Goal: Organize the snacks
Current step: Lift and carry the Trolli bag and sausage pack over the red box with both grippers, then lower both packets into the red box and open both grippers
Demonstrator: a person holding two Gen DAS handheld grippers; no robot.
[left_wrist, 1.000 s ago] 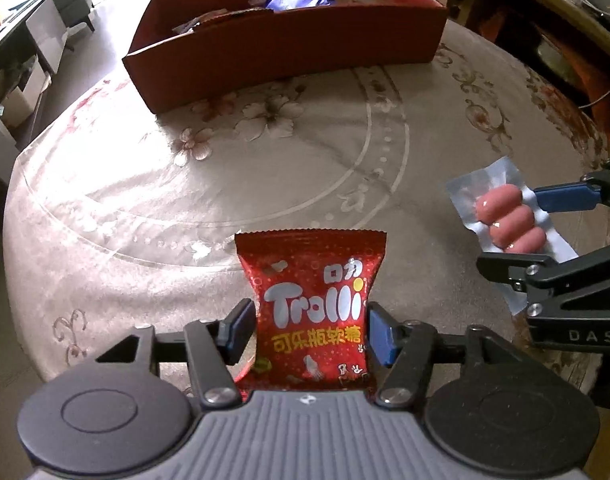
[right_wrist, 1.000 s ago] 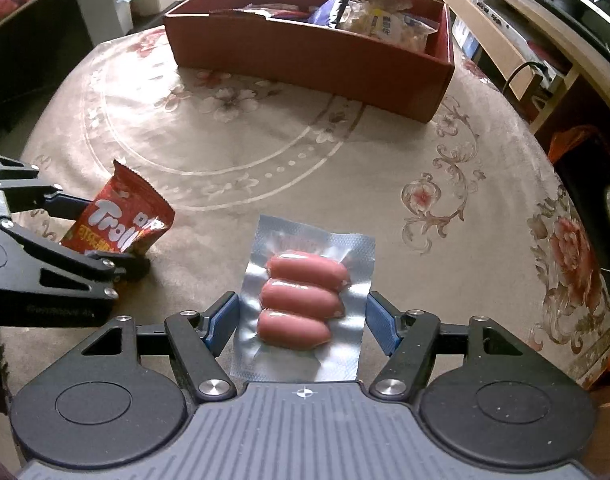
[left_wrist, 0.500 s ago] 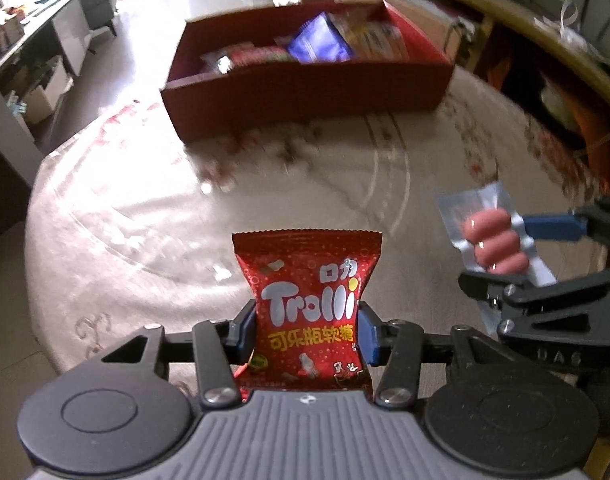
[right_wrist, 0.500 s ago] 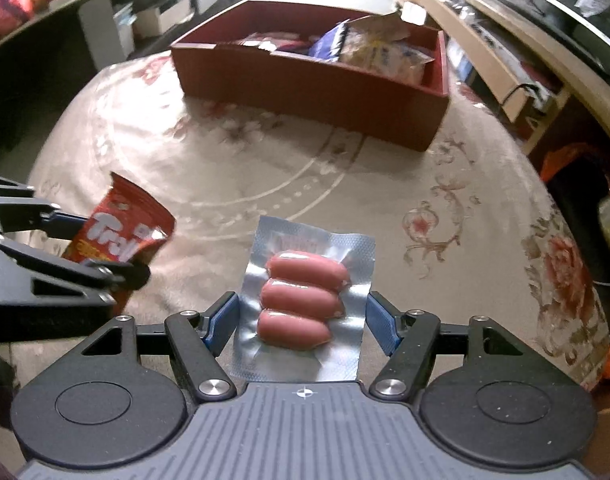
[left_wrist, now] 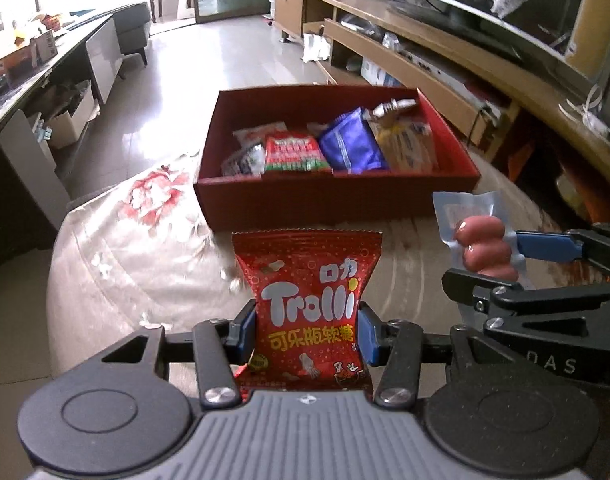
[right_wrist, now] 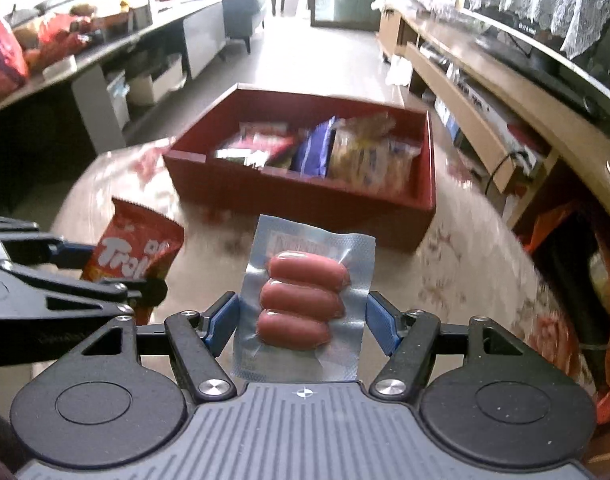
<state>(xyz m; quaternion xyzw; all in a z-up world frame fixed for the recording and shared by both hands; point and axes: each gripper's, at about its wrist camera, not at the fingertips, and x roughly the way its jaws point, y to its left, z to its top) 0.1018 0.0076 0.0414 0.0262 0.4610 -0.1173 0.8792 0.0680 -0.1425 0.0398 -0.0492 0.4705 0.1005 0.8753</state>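
My left gripper (left_wrist: 307, 334) is shut on a red Trolli candy bag (left_wrist: 309, 304) and holds it up above the table. My right gripper (right_wrist: 301, 320) is shut on a clear vacuum pack of three sausages (right_wrist: 303, 300), also lifted. Each shows in the other's view: the sausage pack (left_wrist: 479, 246) at the right, the Trolli bag (right_wrist: 135, 250) at the left. Ahead stands an open red box (left_wrist: 337, 192), also in the right wrist view (right_wrist: 297, 196), holding several snack packs, among them a blue pouch (left_wrist: 351, 146) and a red-green pack (left_wrist: 295, 154).
The round table has a beige floral cloth (left_wrist: 145, 248). A long wooden TV bench (left_wrist: 445, 64) runs along the right. A dark counter (right_wrist: 85, 60) with bags stands at the left. Tiled floor lies beyond the box.
Both grippers have risen off the table with their packs and tilted up, so the box's inside now shows. The left gripper's jaws closed tighter on the Trolli bag.
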